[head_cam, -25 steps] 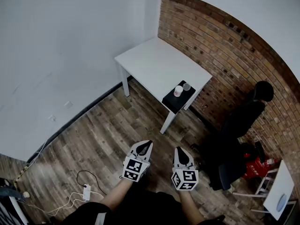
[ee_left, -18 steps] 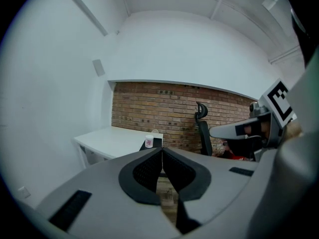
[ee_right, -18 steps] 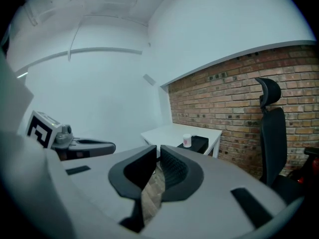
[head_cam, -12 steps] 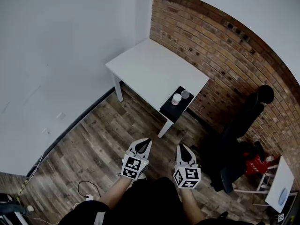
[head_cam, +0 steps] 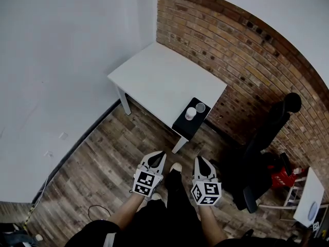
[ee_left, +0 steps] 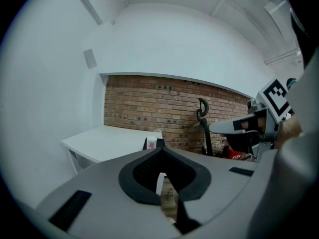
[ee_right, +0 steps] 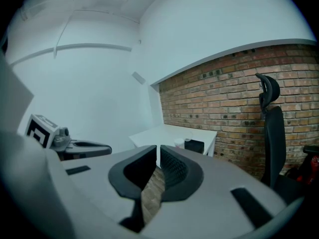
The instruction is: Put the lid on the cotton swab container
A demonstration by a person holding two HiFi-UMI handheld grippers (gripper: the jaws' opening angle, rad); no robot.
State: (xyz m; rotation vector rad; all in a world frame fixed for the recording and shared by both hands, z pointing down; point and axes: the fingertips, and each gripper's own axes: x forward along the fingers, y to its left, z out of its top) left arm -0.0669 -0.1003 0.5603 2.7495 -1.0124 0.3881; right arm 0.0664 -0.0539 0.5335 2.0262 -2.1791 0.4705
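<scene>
A small white cotton swab container stands on a black mat at the near right corner of a white table. Its clear round lid lies beside it on the mat. Both grippers hang over the wooden floor, well short of the table. My left gripper and right gripper are shut and hold nothing. In the left gripper view the container shows far beyond the closed jaws, with the right gripper off to the side. The right gripper view shows the container far off too.
A brick wall runs behind the table and a white wall to its left. A black office chair stands right of the table, with a red object and a small white side table beyond. A cable lies on the floor.
The person has walked toward the table, so the table and container sit closer and more central. A shoe now shows between the grippers. Both grippers stay shut.
</scene>
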